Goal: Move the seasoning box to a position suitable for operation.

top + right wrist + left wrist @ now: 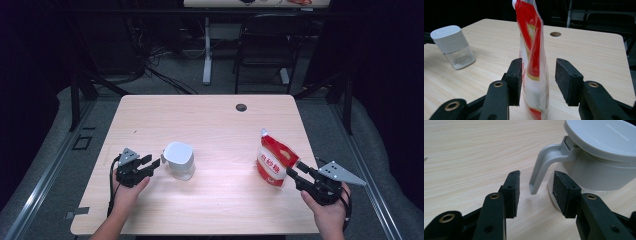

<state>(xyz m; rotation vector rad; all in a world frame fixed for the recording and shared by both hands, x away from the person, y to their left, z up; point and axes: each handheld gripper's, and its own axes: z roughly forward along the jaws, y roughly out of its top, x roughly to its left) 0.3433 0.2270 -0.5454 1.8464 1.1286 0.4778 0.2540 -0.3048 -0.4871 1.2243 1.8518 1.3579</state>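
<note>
Scene: a pale wooden table (210,120) carried two things well apart, a lidded grey jar (179,160) at the left and a red-and-white pouch (272,162) standing upright at the right.

Left gripper: the left gripper (152,163) sat low beside the jar, jaws apart. In the left gripper view the jar's grey handle (542,167) hung just beyond the gap between the pads (515,192), nothing pinched. Released, and lined up.

Right gripper: the right gripper (296,170) pointed at the pouch from the person's side. In the right gripper view the pouch stood between the two pads (567,80); the left pad lay right against its side, the right pad stood clear with daylight showing. No squeeze, so released, with the pouch standing on its own base.

Jar: lid on, clear lower body with a little white stuff at the bottom, by the look of the right gripper view.

Step in hand: my read is a double approach, each jaw pair framing its target before a grasp.

Next move: the left would need to ease forward until the handle sat between the pads, then close. The right would need only to close gently, since a soft pouch can buckle or tip.
</note>
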